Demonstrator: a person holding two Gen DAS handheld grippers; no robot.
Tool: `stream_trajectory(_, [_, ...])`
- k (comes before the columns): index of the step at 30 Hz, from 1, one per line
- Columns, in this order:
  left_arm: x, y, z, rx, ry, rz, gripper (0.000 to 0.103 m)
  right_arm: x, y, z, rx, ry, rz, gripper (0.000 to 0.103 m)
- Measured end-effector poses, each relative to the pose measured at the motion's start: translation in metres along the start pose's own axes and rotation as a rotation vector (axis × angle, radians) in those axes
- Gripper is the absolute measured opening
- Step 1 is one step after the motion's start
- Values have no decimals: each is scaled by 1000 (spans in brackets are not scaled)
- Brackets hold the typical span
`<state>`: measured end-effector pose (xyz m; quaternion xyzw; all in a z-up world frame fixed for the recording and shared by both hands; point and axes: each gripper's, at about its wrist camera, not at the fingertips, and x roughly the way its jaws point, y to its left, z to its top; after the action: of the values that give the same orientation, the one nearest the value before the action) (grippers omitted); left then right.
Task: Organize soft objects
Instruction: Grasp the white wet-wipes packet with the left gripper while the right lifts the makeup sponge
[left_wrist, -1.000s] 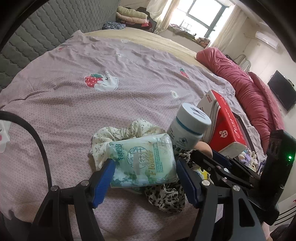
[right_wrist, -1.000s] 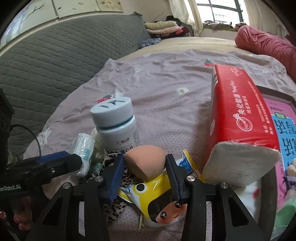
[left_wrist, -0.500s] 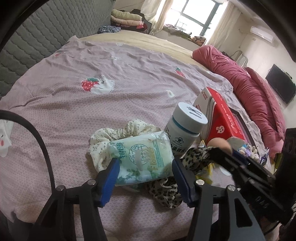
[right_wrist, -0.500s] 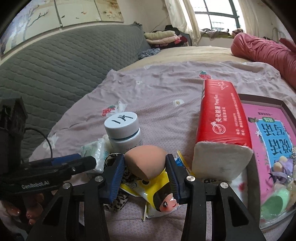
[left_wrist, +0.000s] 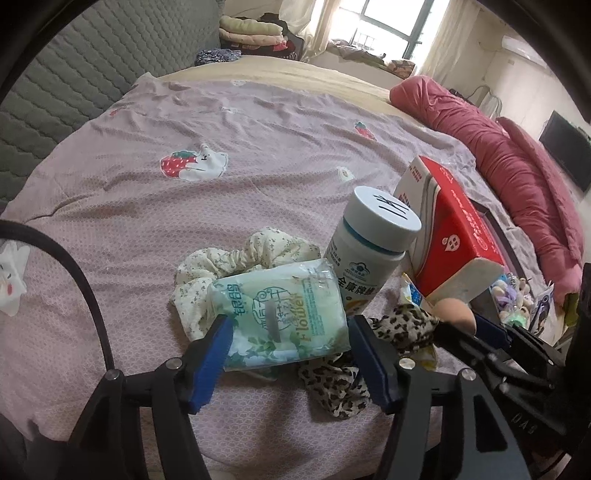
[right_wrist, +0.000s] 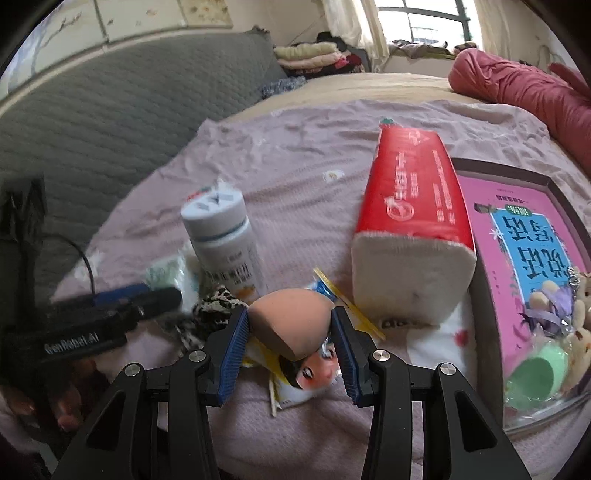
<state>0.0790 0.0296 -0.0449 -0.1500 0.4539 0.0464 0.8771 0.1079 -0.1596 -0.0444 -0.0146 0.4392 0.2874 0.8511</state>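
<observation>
Daylight enters through the window (left_wrist: 384, 33) at the far end of the room and blows out to near white in both views, washing the curtains (right_wrist: 364, 33) beside it. The lilac bedsheet (left_wrist: 258, 155) is evenly and softly lit, with only faint shadows under the items. Fisheye distortion bends the quilted grey headboard (right_wrist: 110, 107) and leaves black corners. The left wrist view is fairly sharp; the right wrist view is smeared by motion blur, worst on the white bottle (right_wrist: 221, 236)

Daylit window (left_wrist: 388, 33) beyond a bed (left_wrist: 258, 140) with grey quilted headboard (right_wrist: 92, 122).
</observation>
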Motion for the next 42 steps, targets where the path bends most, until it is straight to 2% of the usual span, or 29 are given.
stream_trajectory(9, [3, -9, -3, 36, 7, 57, 67, 7, -6, -7, 0, 50, 15, 49])
stream_trajectory(14, [4, -10, -5, 42, 10, 64, 67, 16, -22, -14, 76, 106, 35, 50])
stream_trajectory(18, [3, -9, -5, 36, 10, 61, 67, 15, -35, -14, 143, 83, 39, 50])
stream_trajectory(22, [4, -8, -4, 29, 9, 59, 67, 15, -45, -13, 183, 70, 50, 42])
stream_trajectory(26, [6, -5, -3, 15, 10, 59, 67, 23, -51, -21, 195, 139, 9, 41])
stream_trajectory(29, [6, -6, -3, 21, 7, 64, 67, 20, -57, -21, 211, 142, 2, 41])
stream_trajectory(32, [6, -7, -4, 23, 6, 66, 67, 19, -52, -24, 174, 153, -28, 41])
stream_trajectory(37, [6, -5, -3, 13, 1, 60, 67, 14, -52, -25, 175, 144, -45, 36])
stream_trajectory(42, [6, -5, -3, 14, -9, 60, 66, -1, -45, -22, 142, 82, -70, 35])
